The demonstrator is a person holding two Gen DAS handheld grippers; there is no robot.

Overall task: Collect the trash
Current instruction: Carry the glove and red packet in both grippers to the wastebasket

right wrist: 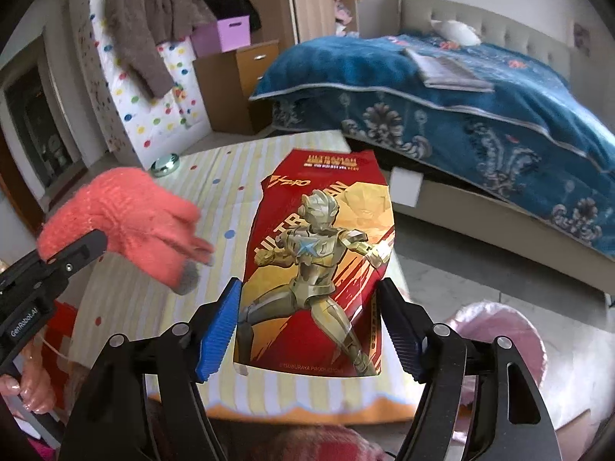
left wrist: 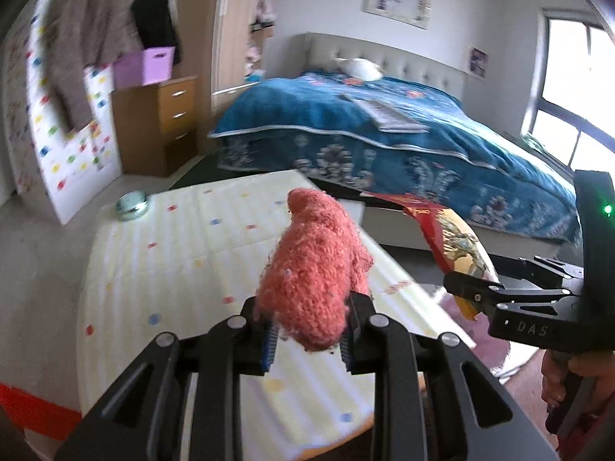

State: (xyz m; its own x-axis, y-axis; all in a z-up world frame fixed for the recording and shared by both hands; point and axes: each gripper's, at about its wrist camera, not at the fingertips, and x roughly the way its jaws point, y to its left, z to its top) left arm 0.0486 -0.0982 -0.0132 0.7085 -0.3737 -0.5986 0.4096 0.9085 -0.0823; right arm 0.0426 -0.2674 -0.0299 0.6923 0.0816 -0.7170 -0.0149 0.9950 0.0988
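Note:
A fuzzy coral-pink glove (left wrist: 315,269) sticks up from my left gripper (left wrist: 307,330), whose jaws are shut on its lower end. The right wrist view shows the same glove (right wrist: 127,219) at the left, held by the left gripper (right wrist: 73,253) above the mat. My right gripper (right wrist: 307,326) is shut on a red and gold snack packet (right wrist: 319,249) with a printed armoured figure, its pads pressing both side edges. That packet (left wrist: 457,242) shows edge-on at the right in the left wrist view, in the right gripper (left wrist: 472,296).
A pale striped mat with coloured dots (left wrist: 173,269) lies on the floor below both grippers, with a round metal tin (left wrist: 131,203) at its far corner. A bed with a blue cover (left wrist: 384,146) stands behind, a wooden drawer chest (left wrist: 169,123) at left. Something pink and fluffy (right wrist: 499,330) lies at right.

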